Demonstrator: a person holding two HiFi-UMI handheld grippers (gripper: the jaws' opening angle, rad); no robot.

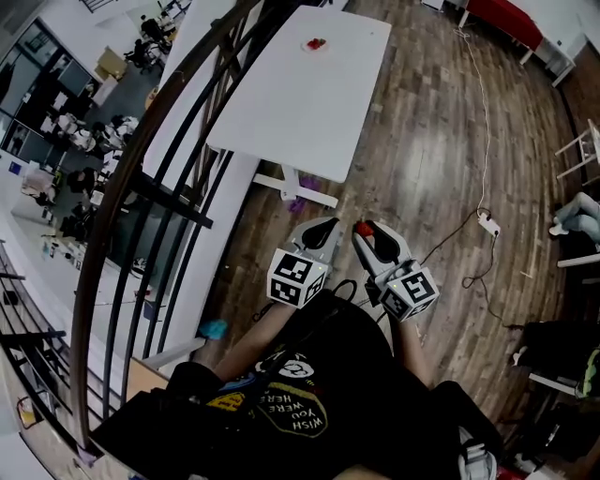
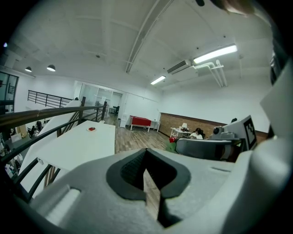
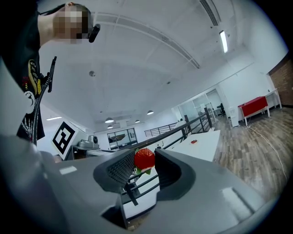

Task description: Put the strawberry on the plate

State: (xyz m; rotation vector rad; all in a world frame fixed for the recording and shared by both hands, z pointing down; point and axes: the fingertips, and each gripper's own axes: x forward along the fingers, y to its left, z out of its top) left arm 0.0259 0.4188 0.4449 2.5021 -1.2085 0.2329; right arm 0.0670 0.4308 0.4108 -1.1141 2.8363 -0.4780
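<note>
A red strawberry [image 3: 144, 159] with green leaves sits pinched between the jaws of my right gripper [image 3: 143, 167], which is shut on it. In the head view the strawberry [image 1: 363, 228] shows at that gripper's [image 1: 367, 234] tip, above the wooden floor. My left gripper [image 1: 324, 229] is beside it, shut and holding nothing [image 2: 149, 176]. The small plate [image 1: 316, 44] lies far ahead on the white table [image 1: 281, 112], with something small and red on it. The plate also shows small in the left gripper view [image 2: 91, 129] and in the right gripper view [image 3: 194, 141].
A dark curved stair railing [image 1: 178, 122] runs along the table's left side. A white cable and power strip [image 1: 487, 223] lie on the wood floor to the right. A red bench [image 1: 506, 21] stands at the far back.
</note>
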